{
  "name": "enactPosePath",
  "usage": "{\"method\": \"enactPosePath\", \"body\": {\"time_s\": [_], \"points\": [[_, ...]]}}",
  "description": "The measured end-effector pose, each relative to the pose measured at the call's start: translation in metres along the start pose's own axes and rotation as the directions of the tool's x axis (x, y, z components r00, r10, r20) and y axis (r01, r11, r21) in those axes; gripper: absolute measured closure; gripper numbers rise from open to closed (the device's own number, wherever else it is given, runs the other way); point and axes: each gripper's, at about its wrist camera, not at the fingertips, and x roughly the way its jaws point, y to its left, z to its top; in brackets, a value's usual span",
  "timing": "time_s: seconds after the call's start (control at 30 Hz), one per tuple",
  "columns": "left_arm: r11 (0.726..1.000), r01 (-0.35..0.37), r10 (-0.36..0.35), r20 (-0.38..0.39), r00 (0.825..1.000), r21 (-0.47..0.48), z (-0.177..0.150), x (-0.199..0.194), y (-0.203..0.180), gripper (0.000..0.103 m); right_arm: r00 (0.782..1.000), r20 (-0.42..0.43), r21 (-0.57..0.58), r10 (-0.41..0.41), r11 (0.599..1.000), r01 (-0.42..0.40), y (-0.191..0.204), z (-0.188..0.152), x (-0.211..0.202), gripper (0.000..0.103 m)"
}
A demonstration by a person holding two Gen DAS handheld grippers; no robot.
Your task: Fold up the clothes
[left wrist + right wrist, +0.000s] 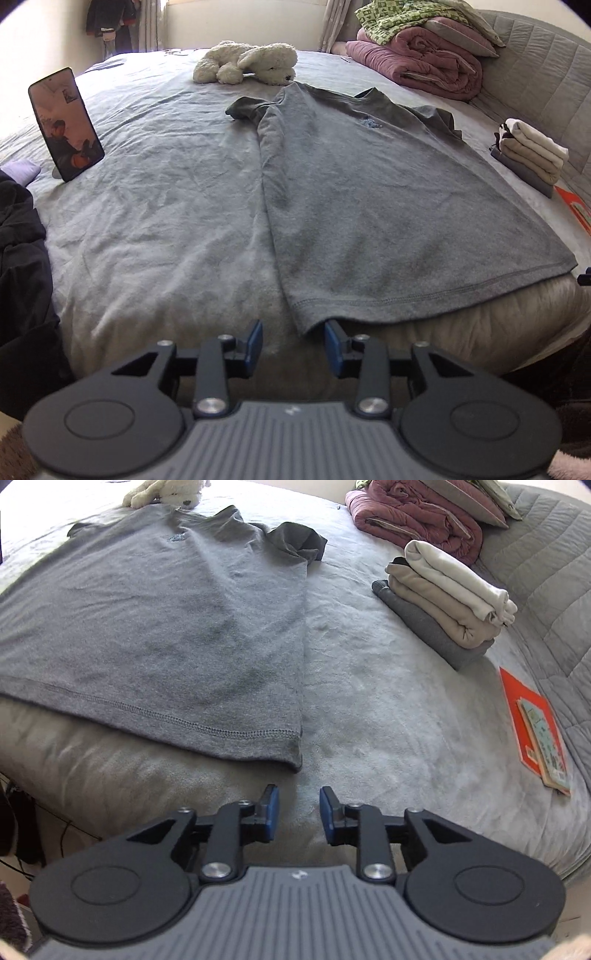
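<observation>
A grey T-shirt (369, 192) lies spread flat on the bed, collar toward the far side, hem along the near edge. Its near left hem corner hangs just beyond my left gripper (293, 332), which stands open with nothing between its blue pads. In the right wrist view the same grey T-shirt (155, 620) fills the left half, and its near right hem corner sits a little ahead of my right gripper (298, 806). That gripper is open too, empty, above the bed cover. Both short sleeves lie out to the sides.
A stack of folded clothes (447, 602) sits to the right, with an orange book (535, 723) nearer. A plush toy (247, 62), rolled pink quilts (417, 59), a propped phone (64, 123) and dark clothing (22, 266) at the left edge surround the shirt.
</observation>
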Motion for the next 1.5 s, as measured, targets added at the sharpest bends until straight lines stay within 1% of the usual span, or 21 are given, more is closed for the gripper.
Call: {"method": "enactPosePath", "body": {"time_s": [0.07,0.13,0.23,0.3,0.4,0.53,0.67,0.73,0.8,0.9,0.97,1.07,1.17,1.2,1.23,1.3,1.33,1.37,1.4,1.47,1.5], "points": [[0.998,0.038,-0.037,0.007,0.999,-0.046,0.008,-0.003,0.009,0.059,0.998,0.01,0.048,0.061,0.997,-0.061,-0.007,0.004,-0.007,0.064],[0.995,0.057,-0.055,0.018,0.998,-0.085,0.023,0.002,0.017,0.056,0.994,0.022,0.094,0.107,0.99,-0.109,-0.013,0.011,-0.01,0.064],[0.988,0.081,-0.079,0.026,0.997,-0.13,0.048,0.016,0.029,0.05,0.982,0.043,0.177,0.183,0.966,-0.188,-0.025,0.028,-0.005,0.064],[0.985,0.093,-0.091,0.021,0.996,-0.144,0.067,0.033,0.035,0.048,0.973,0.056,0.223,0.222,0.948,-0.229,-0.032,0.041,0.006,0.063],[0.979,0.111,-0.11,0.015,0.994,-0.169,0.096,0.059,0.047,0.048,0.97,0.068,0.268,0.234,0.932,-0.244,-0.039,0.061,0.029,0.063],[0.959,0.175,-0.171,0.036,0.985,-0.225,0.127,0.09,0.064,0.047,0.955,0.084,0.36,0.283,0.885,-0.294,-0.05,0.082,0.062,0.063],[0.917,0.22,-0.216,0.049,0.975,-0.334,0.151,0.136,0.085,0.046,0.938,0.1,0.456,0.331,0.823,-0.339,-0.068,0.101,0.107,0.063],[0.89,0.24,-0.233,0.066,0.97,-0.388,0.159,0.155,0.093,0.046,0.923,0.137,0.496,0.36,0.781,-0.378,-0.077,0.11,0.127,0.063],[0.859,0.265,-0.25,0.093,0.964,-0.439,0.165,0.171,0.101,0.046,0.902,0.187,0.53,0.389,0.733,-0.426,-0.087,0.119,0.141,0.063],[0.793,0.313,-0.274,0.154,0.949,-0.523,0.175,0.187,0.111,0.046,0.87,0.252,0.565,0.424,0.665,-0.488,-0.099,0.132,0.163,0.063],[0.759,0.331,-0.272,0.188,0.944,-0.561,0.18,0.196,0.114,0.046,0.848,0.293,0.581,0.441,0.622,-0.525,-0.102,0.138,0.176,0.063],[0.722,0.354,-0.266,0.234,0.935,-0.594,0.186,0.206,0.114,0.048,0.813,0.358,0.612,0.458,0.543,-0.575,-0.106,0.145,0.195,0.064],[0.697,0.367,-0.249,0.273,0.929,-0.615,0.189,0.214,0.113,0.051,0.786,0.403,0.635,0.468,0.476,-0.609,-0.104,0.152,0.207,0.071],[0.691,0.371,-0.243,0.285,0.927,-0.621,0.19,0.216,0.112,0.052,0.778,0.417,0.642,0.47,0.455,-0.618,-0.103,0.154,0.211,0.077],[0.686,0.377,-0.24,0.296,0.925,-0.622,0.192,0.219,0.112,0.058,0.778,0.419,0.647,0.468,0.446,-0.618,-0.102,0.155,0.214,0.085],[0.699,0.365,-0.228,0.293,0.929,-0.615,0.193,0.224,0.11,0.086,0.778,0.424,0.658,0.463,0.433,-0.616,-0.098,0.158,0.218,0.096],[0.715,0.343,-0.205,0.287,0.936,-0.609,0.193,0.224,0.108,0.097,0.789,0.421,0.657,0.448,0.449,-0.606,-0.097,0.16,0.215,0.097],[0.734,0.318,-0.162,0.3,0.94,-0.6,0.194,0.219,0.105,0.098,0.805,0.423,0.646,0.416,0.484,-0.59,-0.096,0.162,0.207,0.097],[0.752,0.302,-0.127,0.321,0.939,-0.586,0.196,0.211,0.102,0.098,0.819,0.426,0.635,0.384,0.518,-0.573,-0.095,0.165,0.199,0.098],[0.775,0.282,-0.08,0.356,0.931,-0.565,0.201,0.198,0.1,0.098,0.849,0.42,0.615,0.321,0.586,-0.527,-0.094,0.17,0.186,0.098],[0.793,0.256,-0.051,0.359,0.932,-0.553,0.203,0.194,0.098,0.098,0.863,0.414,0.606,0.29,0.62,-0.499,-0.093,0.172,0.181,0.098]]}}
